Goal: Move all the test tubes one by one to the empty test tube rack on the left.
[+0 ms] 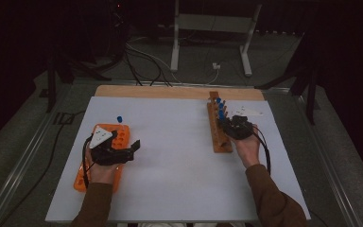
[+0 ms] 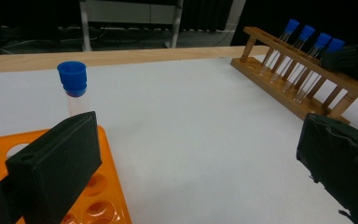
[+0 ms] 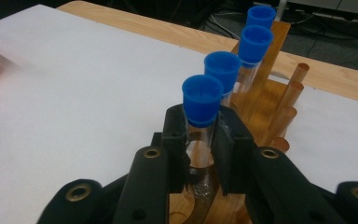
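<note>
My right gripper (image 3: pixel 200 135) is shut on the clear glass of the nearest blue-capped tube (image 3: pixel 201 100), just under its cap. That tube stands upright in the wooden rack (image 3: pixel 261 107), with three more capped tubes (image 3: pixel 254 39) in a row behind it. From above, the right gripper (image 1: pixel 229 124) sits at the rack's (image 1: pixel 217 139) middle. My left gripper (image 2: pixel 196 154) is open with nothing between its jaws. It hovers over the orange rack (image 2: pixel 107 200), where a single blue-capped tube (image 2: pixel 73 88) stands at the far corner.
A white sheet (image 1: pixel 179 161) covers the table between the orange rack (image 1: pixel 123 135) on the left and the wooden rack on the right. A bare wooden strip (image 1: pixel 170 92) runs along the far edge. Cables and a metal stand (image 1: pixel 208 28) lie on the floor beyond.
</note>
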Demonstrator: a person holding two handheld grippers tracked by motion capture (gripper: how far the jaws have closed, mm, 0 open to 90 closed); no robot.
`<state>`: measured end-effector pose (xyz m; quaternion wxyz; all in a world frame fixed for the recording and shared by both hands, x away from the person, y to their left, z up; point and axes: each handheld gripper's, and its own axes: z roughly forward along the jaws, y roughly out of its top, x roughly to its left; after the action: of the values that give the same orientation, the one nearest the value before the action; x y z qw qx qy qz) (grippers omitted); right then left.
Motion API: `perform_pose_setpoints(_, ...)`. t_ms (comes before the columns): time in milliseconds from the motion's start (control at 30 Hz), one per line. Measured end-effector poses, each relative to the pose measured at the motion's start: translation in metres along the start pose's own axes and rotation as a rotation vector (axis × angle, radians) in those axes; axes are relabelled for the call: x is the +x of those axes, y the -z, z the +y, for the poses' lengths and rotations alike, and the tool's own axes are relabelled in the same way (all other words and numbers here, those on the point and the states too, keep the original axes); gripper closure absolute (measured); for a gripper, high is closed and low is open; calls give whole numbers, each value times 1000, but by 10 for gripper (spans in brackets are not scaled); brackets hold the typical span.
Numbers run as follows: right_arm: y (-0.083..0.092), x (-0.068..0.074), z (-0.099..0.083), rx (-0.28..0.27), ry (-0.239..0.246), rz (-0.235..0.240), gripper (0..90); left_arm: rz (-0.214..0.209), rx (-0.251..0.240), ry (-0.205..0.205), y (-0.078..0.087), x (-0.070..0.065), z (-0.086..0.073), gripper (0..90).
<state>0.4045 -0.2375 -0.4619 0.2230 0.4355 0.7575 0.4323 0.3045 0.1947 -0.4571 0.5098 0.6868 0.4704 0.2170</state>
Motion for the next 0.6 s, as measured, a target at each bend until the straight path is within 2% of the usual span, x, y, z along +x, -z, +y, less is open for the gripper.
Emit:
perform_pose_setpoints(233, 1, 1, 0, -9, 6, -2, 769, -1, 5, 2, -1, 0, -1, 8)
perform_pose_setpoints(600, 19, -3, 8, -61, -3, 0, 769, -2, 9, 3, -2, 0, -2, 8)
